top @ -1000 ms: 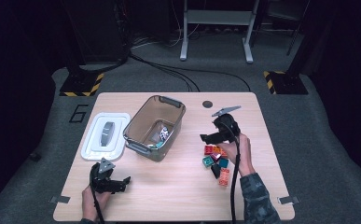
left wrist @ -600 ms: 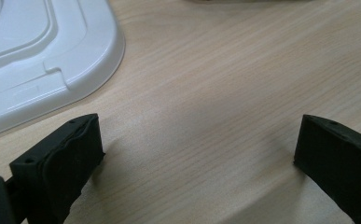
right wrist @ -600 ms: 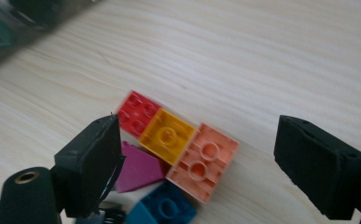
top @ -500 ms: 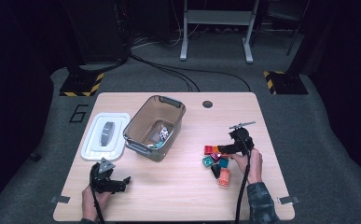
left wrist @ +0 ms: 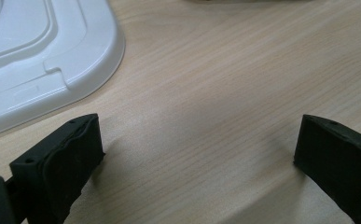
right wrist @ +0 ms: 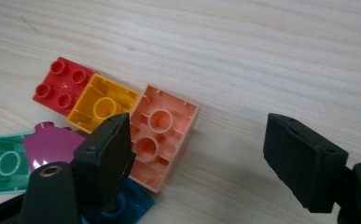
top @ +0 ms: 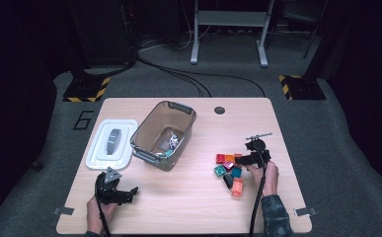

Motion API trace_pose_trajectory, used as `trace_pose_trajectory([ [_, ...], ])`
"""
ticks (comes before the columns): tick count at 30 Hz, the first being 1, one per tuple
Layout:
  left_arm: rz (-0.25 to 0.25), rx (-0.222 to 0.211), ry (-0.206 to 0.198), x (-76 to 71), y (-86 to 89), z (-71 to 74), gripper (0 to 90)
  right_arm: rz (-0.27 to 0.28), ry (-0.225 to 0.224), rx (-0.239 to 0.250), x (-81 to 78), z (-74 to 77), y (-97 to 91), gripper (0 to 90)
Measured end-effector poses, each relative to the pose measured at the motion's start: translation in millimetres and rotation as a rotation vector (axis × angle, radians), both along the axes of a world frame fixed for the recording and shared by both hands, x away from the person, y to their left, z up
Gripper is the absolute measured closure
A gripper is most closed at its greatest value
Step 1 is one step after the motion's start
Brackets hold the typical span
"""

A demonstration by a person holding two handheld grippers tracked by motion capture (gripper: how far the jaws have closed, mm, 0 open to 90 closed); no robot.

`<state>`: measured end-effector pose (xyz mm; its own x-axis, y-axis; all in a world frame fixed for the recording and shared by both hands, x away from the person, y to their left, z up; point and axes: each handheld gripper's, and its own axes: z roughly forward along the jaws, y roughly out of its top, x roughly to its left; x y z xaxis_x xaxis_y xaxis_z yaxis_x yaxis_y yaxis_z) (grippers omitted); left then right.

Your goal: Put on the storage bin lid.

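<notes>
I am looking at the peach block (right wrist: 162,135), which is lying upside down on the table (top: 188,197), touching a yellow block (right wrist: 101,107) in a little pile with a red block (right wrist: 61,86), a pink block (right wrist: 52,142), a green block (right wrist: 3,165) and a blue block (right wrist: 131,203). I am holding the right gripper (right wrist: 206,163) low over this pile, and its jaws have just been closing a bit, but they are still apart. One jaw is sitting over the near edge of the peach block and the other is over bare wood, so nothing is pinched yet. I think I am in the step of picking one block to grab. Next I need to slide over so the peach block sits between both jaws, then squeeze, and not bump the others. The clear bin (top: 144,134) is well apart on the left, with some small things in it, and the white lid (top: 99,154) is lying beside it. My left gripper (left wrist: 192,154) is resting near the lid, jaws wide apart over bare wood.
</notes>
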<state>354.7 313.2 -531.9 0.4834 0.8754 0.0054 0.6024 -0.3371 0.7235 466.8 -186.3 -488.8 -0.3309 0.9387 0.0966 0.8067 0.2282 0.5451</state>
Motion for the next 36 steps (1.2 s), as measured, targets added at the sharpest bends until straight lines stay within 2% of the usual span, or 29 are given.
trace_pose_trajectory([
  [3, -0.003, 0.004, -0.003, 0.2, 0.3, 0.1, 0.8, -0.024, 0.008, -0.017, -0.3, -0.5, -2.8, 23.4],
  [7, 0.0, 0.0, -0.001, 0.0, 0.0, 0.0, 0.8, -0.036, -0.014, -0.018, -0.3, 0.5, -8.7, 22.5],
  [9, 0.0, 0.0, -0.001, 0.0, 0.0, 0.0, 0.8, -0.021, -0.032, -0.003, -1.3, 2.7, -10.4, 20.0],
  [13, 0.0, 0.0, 0.0, 0.0, 0.0, 0.0, 0.8, 0.026, -0.029, 0.006, -3.5, 6.1, -3.0, 16.8],
  [18, 0.001, 0.0, 0.004, -0.3, 0.0, 0.1, 0.8, 0.052, -0.028, -0.016, -3.6, 4.2, 4.9, 15.1],
  [21, 0.001, 0.0, 0.004, -0.3, 0.0, 0.1, 0.9, 0.057, -0.032, -0.021, -6.2, 0.3, 4.6, 23.3],
  [23, -0.002, 0.005, 0.002, -0.1, 0.3, 0.3, 0.9, 0.06, -0.053, -0.031, -9.3, -2.9, 4.3, 29.3],
  [24, -0.002, 0.005, 0.001, -0.1, 0.3, 0.3, 0.8, 0.066, -0.046, -0.028, -10.3, -3.5, 3.9, 32.1],
  [26, -0.002, 0.006, 0.002, -0.1, 0.3, 0.4, 0.8, 0.078, -0.072, -0.041, -12.8, -5.0, 3.7, 38.8],
  [29, -0.001, 0.007, 0.004, -0.2, 0.3, 0.5, 0.8, 0.087, -0.086, -0.05, -16.6, -5.9, 5.9, 48.7],
  [33, 0.003, -0.001, 0.003, -0.6, -0.3, 0.2, 1.0, 0.108, -0.099, -0.063, -18.5, -7.9, 7.9, 55.9],
  [36, 0.003, -0.001, 0.003, -0.5, -0.3, 0.2, 1.0, 0.11, -0.11, -0.065, -18.1, -7.7, 7.7, 58.0],
])
